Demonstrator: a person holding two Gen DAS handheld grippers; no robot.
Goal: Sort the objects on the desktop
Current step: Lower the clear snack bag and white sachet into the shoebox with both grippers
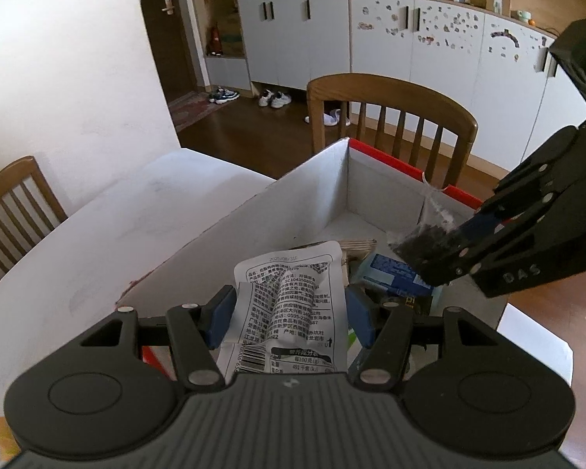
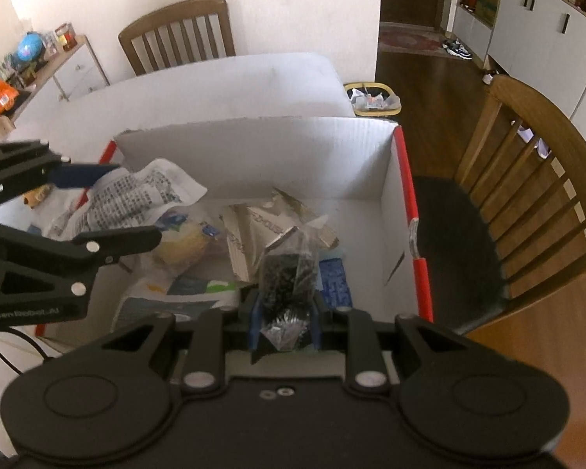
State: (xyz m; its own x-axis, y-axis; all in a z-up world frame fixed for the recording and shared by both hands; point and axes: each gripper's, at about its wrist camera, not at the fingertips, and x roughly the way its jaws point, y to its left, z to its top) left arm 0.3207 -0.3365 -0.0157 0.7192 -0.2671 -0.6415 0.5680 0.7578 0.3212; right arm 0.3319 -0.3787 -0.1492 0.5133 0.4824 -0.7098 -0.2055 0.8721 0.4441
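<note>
My left gripper (image 1: 291, 314) is shut on a crumpled white snack packet (image 1: 293, 305) with black print, held over the near edge of the cardboard box (image 1: 312, 191). From the right wrist view the same packet (image 2: 136, 199) hangs at the box's left side in the left gripper (image 2: 113, 199). My right gripper (image 2: 285, 316) is shut on a small clear bag of dark bits (image 2: 289, 277), held above the box's contents. In the left wrist view that bag (image 1: 422, 238) shows at the right gripper's (image 1: 445, 250) tips, over the box's right part.
The box (image 2: 254, 148), white inside with red edges, holds several packets, a blue pack (image 2: 338, 285) and a yellow item (image 2: 183, 242). It stands on a white table (image 1: 97, 226). Wooden chairs (image 1: 394, 117) stand close by; a bin (image 2: 373, 97) sits on the floor beyond.
</note>
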